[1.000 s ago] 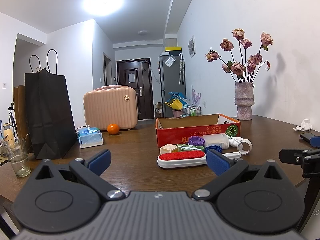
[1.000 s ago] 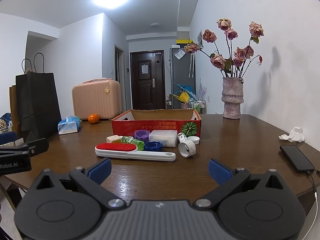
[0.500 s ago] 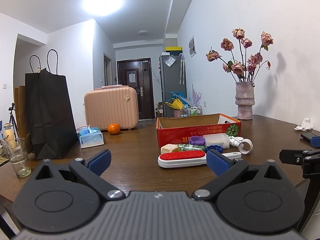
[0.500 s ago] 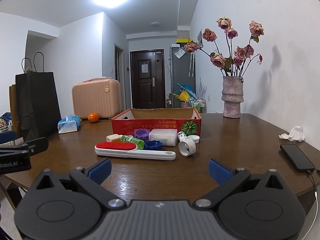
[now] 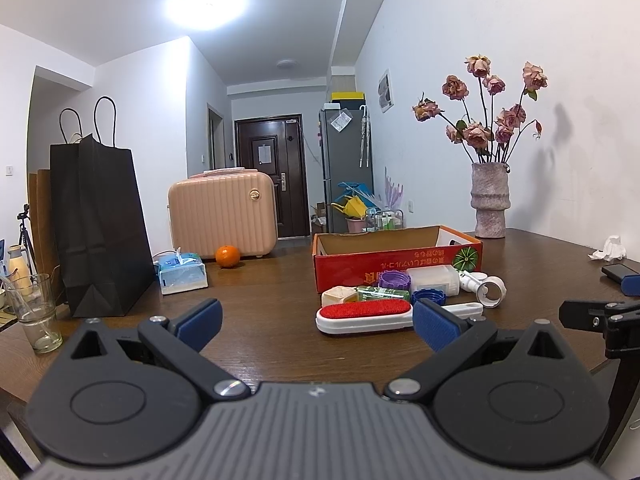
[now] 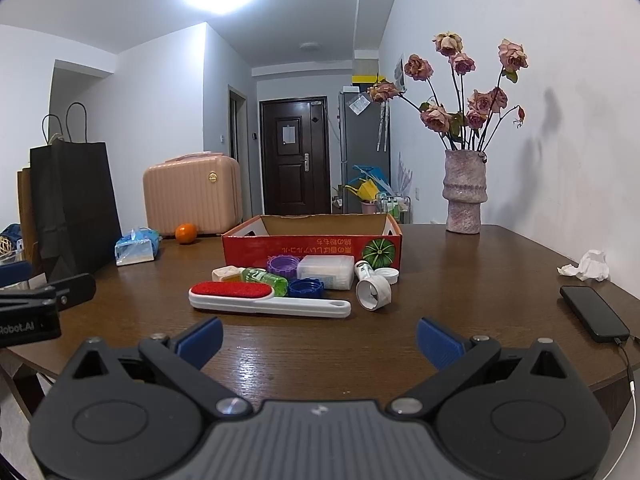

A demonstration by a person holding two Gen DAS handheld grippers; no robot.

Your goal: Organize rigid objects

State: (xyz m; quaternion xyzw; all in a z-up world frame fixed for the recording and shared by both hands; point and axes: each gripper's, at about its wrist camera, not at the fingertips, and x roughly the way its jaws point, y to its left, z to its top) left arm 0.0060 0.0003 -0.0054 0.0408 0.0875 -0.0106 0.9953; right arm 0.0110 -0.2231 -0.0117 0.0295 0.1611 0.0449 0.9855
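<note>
Nothing moved | both hand-held grippers — left (image 5: 316,322), right (image 6: 318,340) — spread, empty | red box (image 6: 312,246) interior hidden

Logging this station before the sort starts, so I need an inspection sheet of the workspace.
Surface: brown wooden table.
Job's things: red cardboard box; in front of it lint brush, green bottle, purple cap, blue cap, clear case.
Clutter: phone, crumpled tissue, vase, orange.
Grippers: left gripper and right gripper open, empty.
Cables: phone cable.
Surroundings: suitcase, black bag.
</note>
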